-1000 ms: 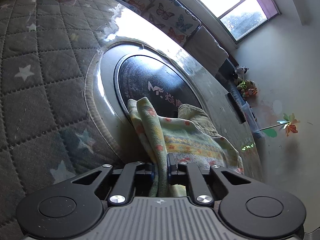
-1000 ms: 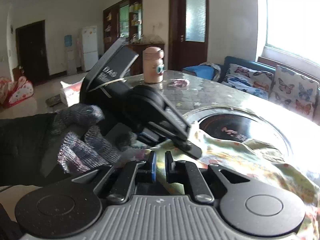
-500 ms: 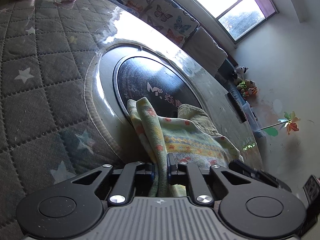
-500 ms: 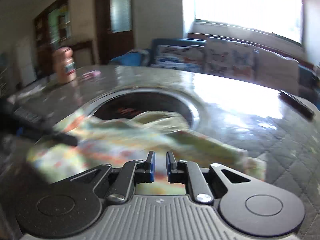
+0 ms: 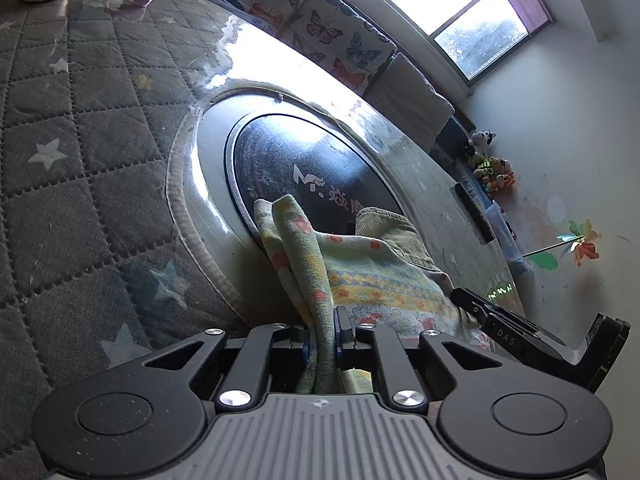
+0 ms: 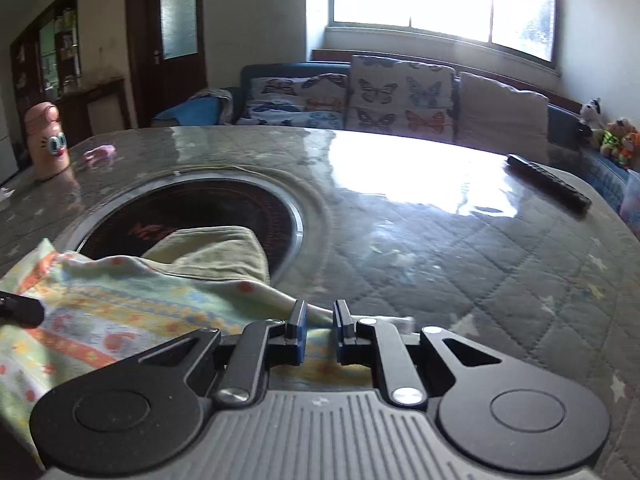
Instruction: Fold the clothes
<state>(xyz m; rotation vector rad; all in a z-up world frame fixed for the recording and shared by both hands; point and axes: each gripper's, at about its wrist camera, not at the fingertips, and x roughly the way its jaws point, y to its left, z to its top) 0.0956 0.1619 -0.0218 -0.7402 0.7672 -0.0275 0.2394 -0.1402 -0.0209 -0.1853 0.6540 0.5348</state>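
One patterned garment (image 5: 372, 280) lies on the quilted table cover (image 5: 72, 184), partly over the round black cooktop (image 5: 304, 176). The left gripper (image 5: 321, 330) is nearly closed, pinching a bunched fold of the garment that rises straight up ahead of it. The right gripper (image 6: 319, 330) is also nearly closed, clamped on a thin edge at the garment's right corner (image 6: 276, 294). One remote control (image 6: 548, 186), one pink bottle (image 6: 46, 142).

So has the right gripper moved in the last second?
Yes. The right gripper has swung rightward along the patterned garment: the pink bottle, earlier near centre in its view, now sits at far left, and the remote has come into view.
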